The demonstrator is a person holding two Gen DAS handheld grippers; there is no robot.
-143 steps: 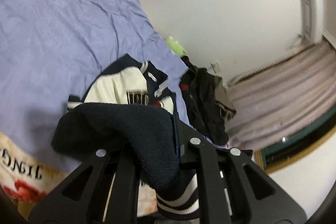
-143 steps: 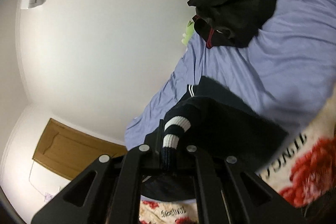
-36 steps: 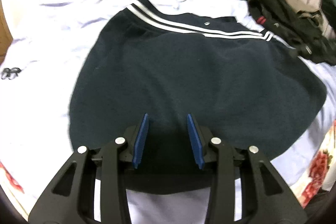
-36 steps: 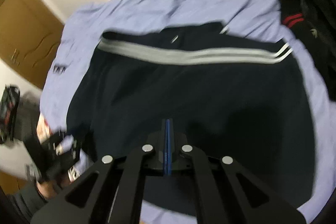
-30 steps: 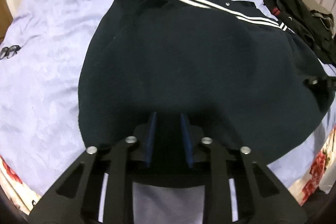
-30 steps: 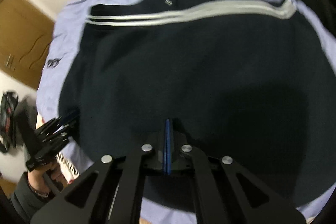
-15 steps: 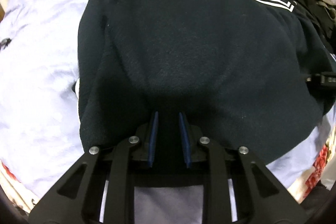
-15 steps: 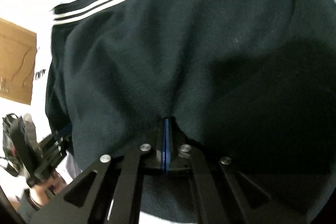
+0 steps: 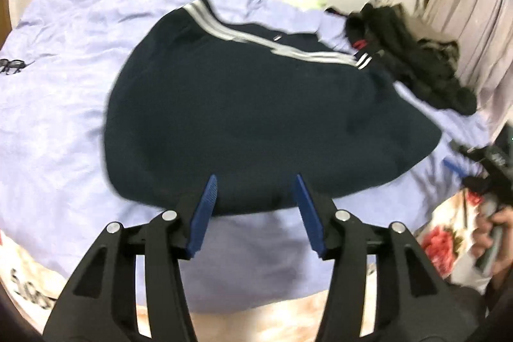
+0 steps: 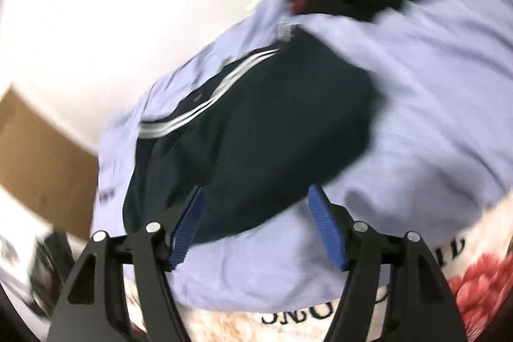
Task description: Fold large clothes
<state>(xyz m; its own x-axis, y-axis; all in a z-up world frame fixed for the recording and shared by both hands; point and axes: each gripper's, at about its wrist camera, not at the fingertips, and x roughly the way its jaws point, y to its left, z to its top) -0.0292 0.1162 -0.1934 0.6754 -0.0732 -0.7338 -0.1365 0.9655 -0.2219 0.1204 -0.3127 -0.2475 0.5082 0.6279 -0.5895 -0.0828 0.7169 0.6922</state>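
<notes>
A dark navy jacket (image 9: 256,117) with white stripes along its far hem lies folded flat on the lilac bed sheet (image 9: 57,104). It also shows in the right wrist view (image 10: 256,143). My left gripper (image 9: 256,207) is open and empty, just above the jacket's near edge. My right gripper (image 10: 256,220) is open and empty, just behind the jacket's near edge. The right gripper also shows at the right edge of the left wrist view (image 9: 481,169), held in a hand.
A heap of black clothes (image 9: 410,53) lies at the far right of the bed, by a pale curtain (image 9: 474,2). Glasses (image 9: 11,66) lie on the sheet at the far left. A floral quilt (image 10: 449,271) covers the bed's near edge. A wooden door (image 10: 32,149) stands left.
Both grippers were shut on the jacket's near edge half a second ago. Both have now opened, let go of it and drawn back. The jacket lies flat on the sheet.
</notes>
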